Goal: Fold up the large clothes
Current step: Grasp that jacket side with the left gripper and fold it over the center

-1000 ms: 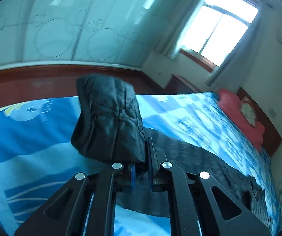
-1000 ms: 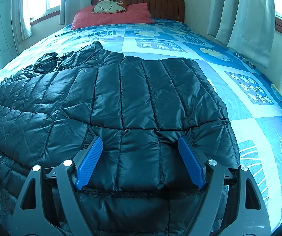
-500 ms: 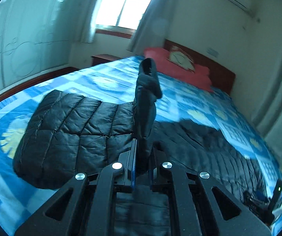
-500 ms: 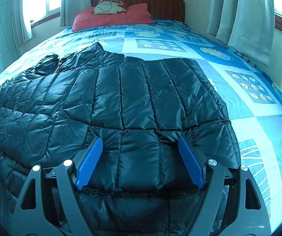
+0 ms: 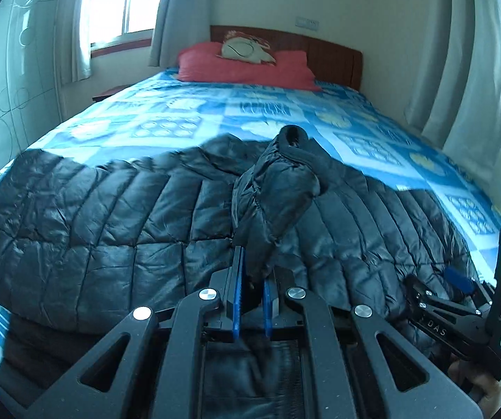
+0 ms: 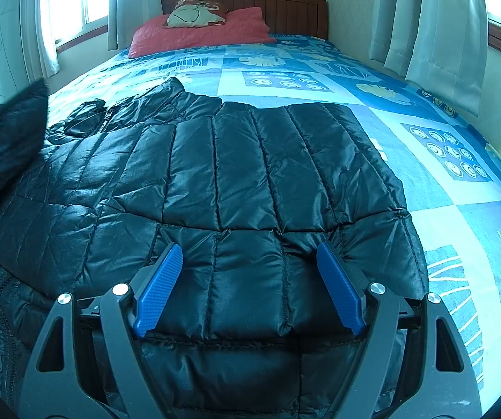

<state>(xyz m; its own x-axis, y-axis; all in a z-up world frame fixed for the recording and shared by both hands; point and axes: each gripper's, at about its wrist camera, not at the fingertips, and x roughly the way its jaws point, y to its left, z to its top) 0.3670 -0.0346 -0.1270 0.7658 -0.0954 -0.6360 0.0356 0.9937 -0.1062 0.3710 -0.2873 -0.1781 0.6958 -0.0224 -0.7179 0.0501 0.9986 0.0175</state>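
Observation:
A black quilted puffer jacket lies spread across the blue patterned bed. My left gripper is shut on the jacket's sleeve, and the cuff end stands up above the jaws, held over the jacket body. The same sleeve shows blurred at the left edge of the right wrist view. My right gripper stands open, its blue pads wide apart over the jacket's near right part. It also shows at the right of the left wrist view, as the right gripper.
Red pillows and a cushion lie against the wooden headboard at the far end. Curtained windows flank the bed on both sides. Bare blue sheet stretches beyond the jacket's collar.
My left gripper has swung around and rolled, carrying the sleeve from the bed's side to above the jacket body. The sleeve now enters the right wrist view. The right gripper has kept still.

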